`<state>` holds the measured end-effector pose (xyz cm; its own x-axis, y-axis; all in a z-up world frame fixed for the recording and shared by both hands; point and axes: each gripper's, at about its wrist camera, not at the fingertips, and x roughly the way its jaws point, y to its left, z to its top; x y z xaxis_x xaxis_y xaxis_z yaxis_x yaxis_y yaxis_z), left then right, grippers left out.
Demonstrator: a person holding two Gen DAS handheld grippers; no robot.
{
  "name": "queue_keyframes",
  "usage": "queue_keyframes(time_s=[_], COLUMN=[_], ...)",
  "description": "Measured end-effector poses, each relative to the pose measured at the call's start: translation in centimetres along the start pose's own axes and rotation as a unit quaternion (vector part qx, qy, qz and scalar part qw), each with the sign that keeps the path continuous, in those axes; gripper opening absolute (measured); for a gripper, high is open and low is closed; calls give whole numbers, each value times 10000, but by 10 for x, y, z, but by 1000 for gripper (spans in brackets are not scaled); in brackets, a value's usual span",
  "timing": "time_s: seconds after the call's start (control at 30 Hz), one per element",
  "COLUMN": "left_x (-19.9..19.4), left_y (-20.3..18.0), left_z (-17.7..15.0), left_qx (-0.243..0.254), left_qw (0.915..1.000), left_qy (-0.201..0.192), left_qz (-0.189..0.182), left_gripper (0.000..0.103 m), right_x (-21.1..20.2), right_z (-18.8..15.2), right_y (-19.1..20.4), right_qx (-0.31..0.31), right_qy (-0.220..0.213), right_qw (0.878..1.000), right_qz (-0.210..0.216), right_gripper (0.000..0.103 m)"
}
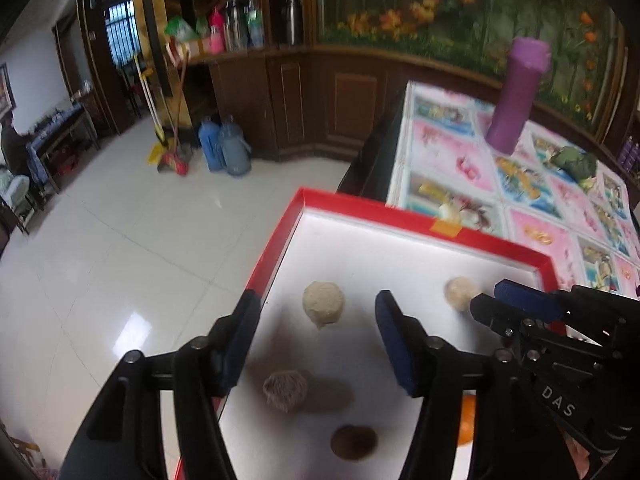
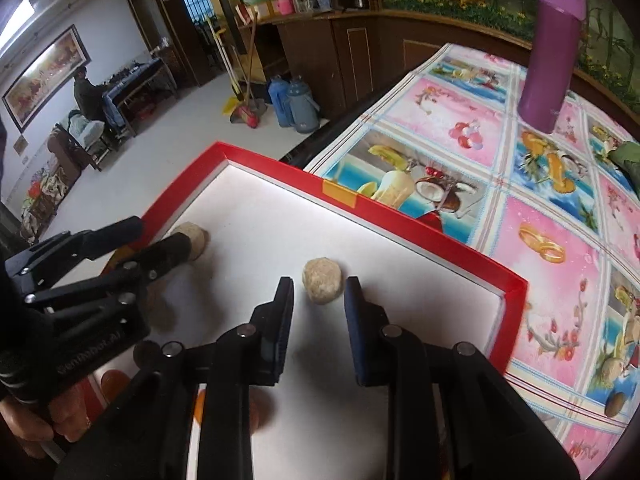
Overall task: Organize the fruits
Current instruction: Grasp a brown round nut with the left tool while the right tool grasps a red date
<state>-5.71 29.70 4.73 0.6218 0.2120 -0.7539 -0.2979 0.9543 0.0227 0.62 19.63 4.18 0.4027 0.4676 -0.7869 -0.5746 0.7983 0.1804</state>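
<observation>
1. Fruits already in red tray (image 1: 400,220): pale round fruit (image 1: 323,304) mid-tray, second pale fruit (image 2: 322,280) nr far-right corner, fuzzy brown one (image 1: 285,390), darker brown one (image 1: 354,442) nr cam, orange (image 1: 467,420) partly hidden.
2. Left hand-held gripper (image 1: 316,336): spread wide, nothing held, above the mid-tray fruit.
3. Right hand-held gripper (image 2: 319,320): spread, empty, fingers either side of the second pale fruit, not touching.
4. Prob well along: most fruit in tray, loosely scattered; arranging may be left.
5. Tabletop (image 2: 460,128): purple flask (image 2: 550,48), green bundle (image 1: 574,162), small brown item (image 2: 614,404) nr edge, poss. fruit, can't tell.
</observation>
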Motion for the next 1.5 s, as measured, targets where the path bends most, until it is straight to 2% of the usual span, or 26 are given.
queue_keyframes(time_s=[0.27,0.4,0.63,0.93,1.1,1.23,1.33,1.5], left_x=[-36,-47,-61,-67,-67,-59,-52,-43], left_y=[-24,-37,-84,-151,-183,-216,-239,-268], left_z=[-10,-14,-18,-29,-35,-41,-44,-45], left_qx=[128,184,544,1079,1186,1365,1520,1765], left_qw=[9993,9987,9960,9893,9856,9809,9775,9720], left_qy=[-334,-416,-459,-384,-478,-371,-263,-150], left_qz=[-125,-209,-532,-903,-1109,-1336,-1437,-1543], left_gripper=[63,64,65,65,65,65,65,65], right_x=[-48,-76,-111,-151,-170,-180,-190,-199], right_z=[-21,-31,-49,-95,-141,-166,-174,-171], right_y=[-3,-17,-47,-127,-200,-252,-288,-320], right_qx=[-151,-30,208,748,1240,1688,2029,2339], right_qy=[-442,-697,-979,-1123,-1032,-883,-904,-1015], right_qw=[9981,9959,9912,9821,9691,9556,9456,9376], right_qz=[-408,-583,-866,-1316,-1868,-2247,-2377,-2363], right_gripper=[28,28,28,28,28,28,28,28])
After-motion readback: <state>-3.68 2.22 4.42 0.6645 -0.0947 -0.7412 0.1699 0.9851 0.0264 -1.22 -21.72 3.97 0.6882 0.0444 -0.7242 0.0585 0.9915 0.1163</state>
